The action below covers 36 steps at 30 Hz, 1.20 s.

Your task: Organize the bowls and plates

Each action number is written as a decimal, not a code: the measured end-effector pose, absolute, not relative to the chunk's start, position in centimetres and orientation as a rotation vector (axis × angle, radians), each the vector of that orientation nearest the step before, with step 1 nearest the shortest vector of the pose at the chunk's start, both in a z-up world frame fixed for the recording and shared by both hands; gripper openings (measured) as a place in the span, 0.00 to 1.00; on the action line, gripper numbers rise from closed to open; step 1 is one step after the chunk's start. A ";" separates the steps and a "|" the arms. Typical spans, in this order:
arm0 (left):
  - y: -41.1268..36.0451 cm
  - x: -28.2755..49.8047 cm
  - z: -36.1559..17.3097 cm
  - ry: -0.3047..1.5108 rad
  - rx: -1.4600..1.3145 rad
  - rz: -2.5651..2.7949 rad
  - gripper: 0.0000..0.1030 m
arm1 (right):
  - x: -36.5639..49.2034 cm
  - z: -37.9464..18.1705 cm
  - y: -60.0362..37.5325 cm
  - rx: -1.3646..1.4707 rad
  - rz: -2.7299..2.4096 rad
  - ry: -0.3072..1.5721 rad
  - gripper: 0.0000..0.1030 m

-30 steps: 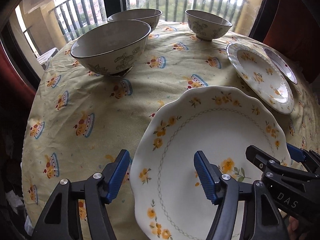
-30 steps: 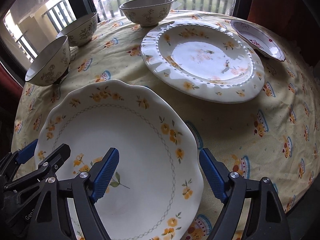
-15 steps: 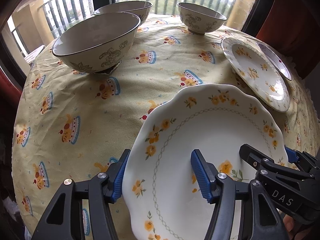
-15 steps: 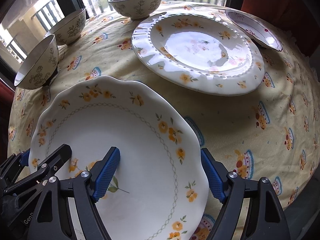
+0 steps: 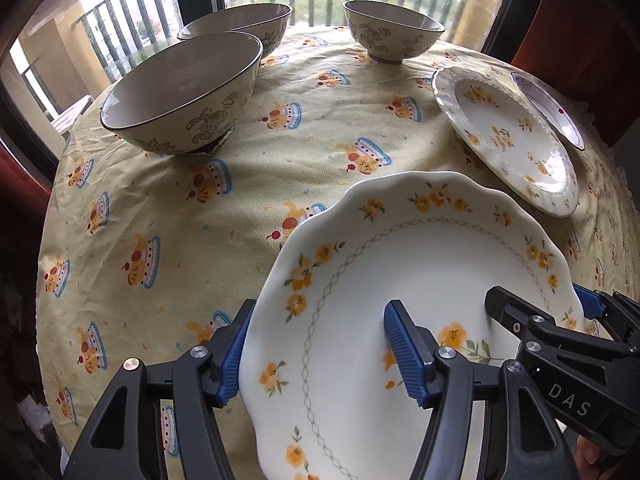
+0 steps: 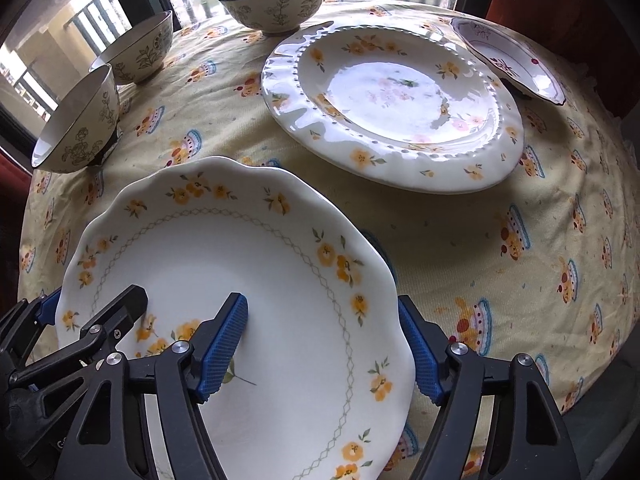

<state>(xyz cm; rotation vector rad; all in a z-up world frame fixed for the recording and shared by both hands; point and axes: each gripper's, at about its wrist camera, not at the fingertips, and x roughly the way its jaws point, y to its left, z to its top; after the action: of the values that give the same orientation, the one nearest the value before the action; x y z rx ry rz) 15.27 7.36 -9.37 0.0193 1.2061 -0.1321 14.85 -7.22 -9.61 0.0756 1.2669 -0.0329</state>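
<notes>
Straddling opposite scalloped edges of the glossy floral plate [image 5: 420,280] at the table's near edge, left gripper [image 5: 320,354] half open, right gripper [image 6: 326,346] wide and just narrowing, neither visibly clamped, bare wrinkled tablecloth [image 5: 180,220] alongside.

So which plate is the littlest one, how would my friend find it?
Start at the round table with the yellow cake-print cloth. Go to its far right edge, just past the shiny beaded plate. The littlest plate has purple and red markings, while the other plates have orange flowers.
</notes>
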 end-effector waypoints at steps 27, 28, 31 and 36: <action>-5.4 14.3 -5.9 1.150 0.010 -0.085 0.64 | 14.8 -5.6 -19.6 0.017 0.054 1.180 0.76; -6.1 14.3 -5.9 1.148 0.009 -0.087 0.64 | 14.9 -5.6 -20.2 0.017 0.052 1.180 0.76; -8.0 14.4 -5.9 1.144 0.003 -0.092 0.64 | 15.0 -5.5 -22.4 0.012 0.048 1.178 0.76; -11.5 14.5 -6.3 1.146 0.006 -0.108 0.64 | 15.3 -5.6 -26.1 0.014 0.033 1.178 0.76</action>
<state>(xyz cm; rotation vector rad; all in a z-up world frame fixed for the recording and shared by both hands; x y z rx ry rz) 14.46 -11.52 -6.27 0.0062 1.1462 -0.1081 15.29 -26.08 -5.60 0.0138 1.1775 0.0331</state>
